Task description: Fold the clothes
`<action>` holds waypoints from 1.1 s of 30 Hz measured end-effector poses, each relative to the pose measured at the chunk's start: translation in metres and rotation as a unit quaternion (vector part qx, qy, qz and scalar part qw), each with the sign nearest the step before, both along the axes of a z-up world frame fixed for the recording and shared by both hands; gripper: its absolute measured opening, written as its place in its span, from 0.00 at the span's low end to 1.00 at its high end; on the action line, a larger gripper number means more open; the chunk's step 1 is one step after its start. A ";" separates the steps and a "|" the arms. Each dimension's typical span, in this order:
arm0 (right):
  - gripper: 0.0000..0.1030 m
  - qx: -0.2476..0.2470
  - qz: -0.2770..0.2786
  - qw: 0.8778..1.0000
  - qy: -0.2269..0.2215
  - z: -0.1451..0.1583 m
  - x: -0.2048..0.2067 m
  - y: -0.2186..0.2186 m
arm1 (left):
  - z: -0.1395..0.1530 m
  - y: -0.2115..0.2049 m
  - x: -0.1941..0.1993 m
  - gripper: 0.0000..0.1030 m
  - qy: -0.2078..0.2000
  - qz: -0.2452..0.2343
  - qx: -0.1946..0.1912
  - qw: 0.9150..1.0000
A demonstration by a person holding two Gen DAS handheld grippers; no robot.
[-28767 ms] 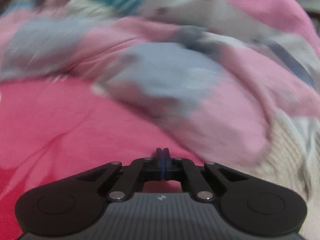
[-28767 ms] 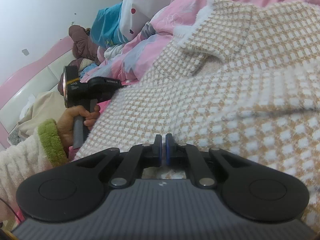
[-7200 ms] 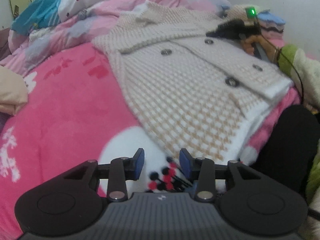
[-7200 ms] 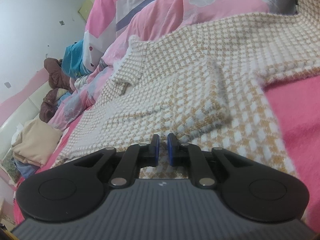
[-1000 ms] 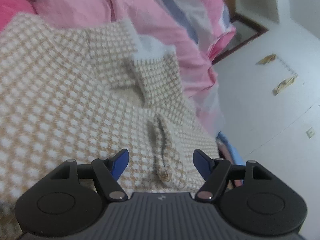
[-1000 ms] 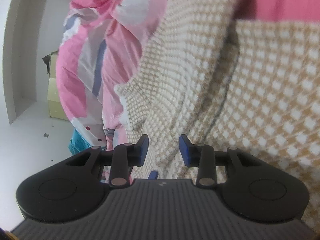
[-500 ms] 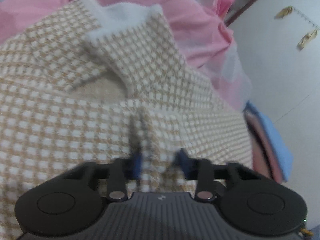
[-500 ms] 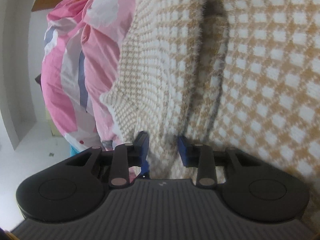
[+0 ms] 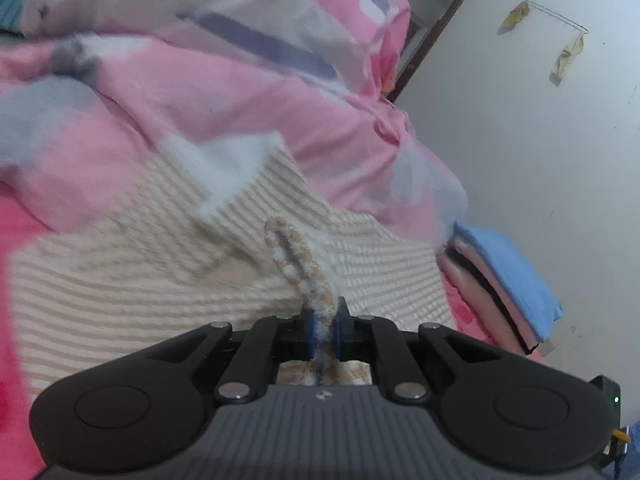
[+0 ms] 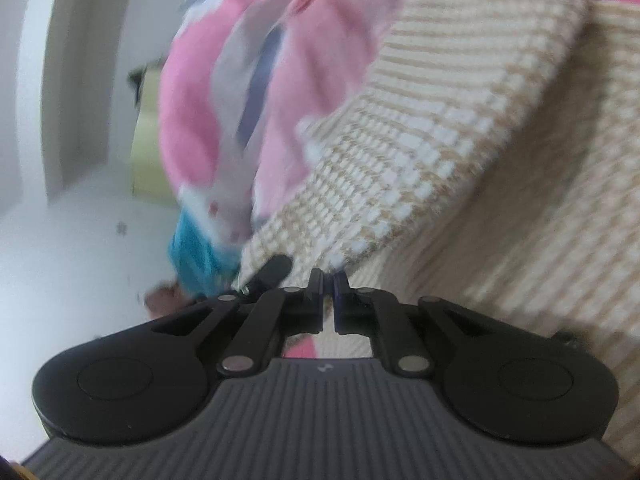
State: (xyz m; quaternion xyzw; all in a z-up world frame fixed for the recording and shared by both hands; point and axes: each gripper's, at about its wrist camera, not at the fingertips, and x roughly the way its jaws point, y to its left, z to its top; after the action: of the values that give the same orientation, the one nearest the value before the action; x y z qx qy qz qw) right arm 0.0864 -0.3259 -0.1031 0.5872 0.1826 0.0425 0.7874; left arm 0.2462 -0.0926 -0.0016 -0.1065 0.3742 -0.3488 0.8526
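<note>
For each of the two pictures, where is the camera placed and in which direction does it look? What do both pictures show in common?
Left wrist view: sits on the left gripper, looks forward over the checked sweater to the pink quilt and white wall; its fingers pinch a sweater fold.
Right wrist view: sits on the right gripper, tilted, looks along the sweater; jaws closed at its edge, grip unclear; no hand visible.
Shared: sweater and quilt.
</note>
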 end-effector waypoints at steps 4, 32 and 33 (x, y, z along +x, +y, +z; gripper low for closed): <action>0.03 -0.018 0.040 0.999 0.009 0.000 0.017 0.026 | -0.002 0.034 0.005 0.09 0.009 0.025 0.033 0.999; 0.11 -0.232 0.043 0.969 0.069 0.053 -0.053 -0.054 | -0.073 0.109 0.009 0.11 0.058 0.084 0.084 0.991; 0.11 -0.256 0.020 0.964 0.071 0.067 -0.072 -0.070 | -0.072 0.112 0.009 0.12 0.059 0.084 0.081 0.991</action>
State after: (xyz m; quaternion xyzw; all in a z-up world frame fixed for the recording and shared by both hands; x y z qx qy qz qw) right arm 0.0146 -0.3960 -0.0359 0.3634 0.2543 -0.0321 0.8957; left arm 0.2549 0.0192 -0.0737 -0.0883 0.4409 -0.2375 0.8610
